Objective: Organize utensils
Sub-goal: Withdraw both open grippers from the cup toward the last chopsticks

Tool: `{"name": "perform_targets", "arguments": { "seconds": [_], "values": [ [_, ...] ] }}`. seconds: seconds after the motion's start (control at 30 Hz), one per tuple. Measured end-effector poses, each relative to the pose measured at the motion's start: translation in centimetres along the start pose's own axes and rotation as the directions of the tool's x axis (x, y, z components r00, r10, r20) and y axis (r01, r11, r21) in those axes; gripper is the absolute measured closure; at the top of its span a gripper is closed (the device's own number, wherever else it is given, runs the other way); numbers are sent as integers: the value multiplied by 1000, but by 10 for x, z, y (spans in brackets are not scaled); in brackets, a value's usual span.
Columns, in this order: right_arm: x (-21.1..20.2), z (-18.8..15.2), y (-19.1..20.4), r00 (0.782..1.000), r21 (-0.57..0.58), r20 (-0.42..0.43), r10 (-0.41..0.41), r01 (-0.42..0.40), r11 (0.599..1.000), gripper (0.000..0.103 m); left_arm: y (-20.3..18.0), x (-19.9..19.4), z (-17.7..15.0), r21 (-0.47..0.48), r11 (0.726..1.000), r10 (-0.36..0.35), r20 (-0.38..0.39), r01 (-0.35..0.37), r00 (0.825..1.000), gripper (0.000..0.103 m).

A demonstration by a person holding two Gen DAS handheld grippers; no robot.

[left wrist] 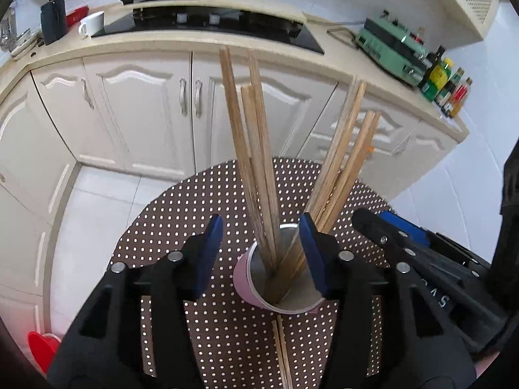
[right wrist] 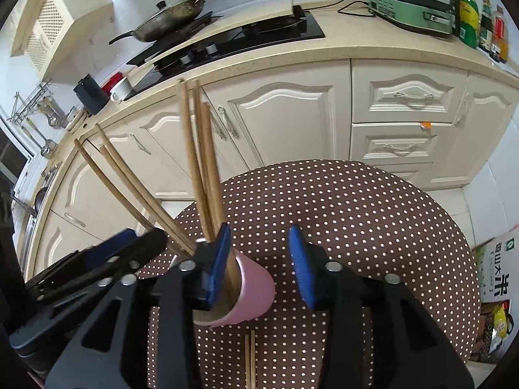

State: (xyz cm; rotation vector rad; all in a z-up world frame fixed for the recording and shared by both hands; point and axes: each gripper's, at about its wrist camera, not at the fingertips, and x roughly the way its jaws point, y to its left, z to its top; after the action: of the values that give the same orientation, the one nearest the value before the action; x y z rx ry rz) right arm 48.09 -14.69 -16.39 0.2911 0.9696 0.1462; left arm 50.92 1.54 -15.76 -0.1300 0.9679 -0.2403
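A pink cup (left wrist: 243, 278) stands on the round brown dotted table (left wrist: 181, 214) and holds several wooden chopsticks (left wrist: 256, 162) that fan out in two bunches. My left gripper (left wrist: 261, 256) is open around the cup's mouth, its pads touching nothing. From the right wrist view, the same cup (right wrist: 256, 288) sits under my open right gripper (right wrist: 261, 262), whose left finger hangs over the rim beside the chopsticks (right wrist: 204, 168). A loose pair of chopsticks (left wrist: 281, 350) lies on the table in front of the cup. The right gripper (left wrist: 373, 217) shows beside the left one.
Behind the table runs a cream counter (left wrist: 181, 40) with cabinets, a black hob (left wrist: 207, 22), a pan (right wrist: 172, 16), a white mug (left wrist: 92, 24), a green appliance (left wrist: 392, 45) and bottles (left wrist: 444, 81). A rice bag (right wrist: 499, 269) stands on the floor to the right.
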Motion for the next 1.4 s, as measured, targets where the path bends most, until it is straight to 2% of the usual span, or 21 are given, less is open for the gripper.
{"name": "perform_targets", "arguments": {
  "seconds": [0.13,0.6,0.87,1.4],
  "values": [
    [-7,-2,-5,1000,2,6,-13,13,1000,53,1,-2,-2,6,1000,11,-4,-11,1000,54],
    [-31,-14,-6,999,-5,33,-17,17,1000,49,-3,-26,-10,30,999,35,27,-36,999,53],
    [-47,-23,-5,999,-10,48,-16,16,1000,43,-6,-45,-20,54,997,54,53,-57,997,51],
    [-87,-54,-1,995,-49,95,-14,19,999,26,-11,-81,-48,64,994,79,95,-85,992,43]
  ]
}}
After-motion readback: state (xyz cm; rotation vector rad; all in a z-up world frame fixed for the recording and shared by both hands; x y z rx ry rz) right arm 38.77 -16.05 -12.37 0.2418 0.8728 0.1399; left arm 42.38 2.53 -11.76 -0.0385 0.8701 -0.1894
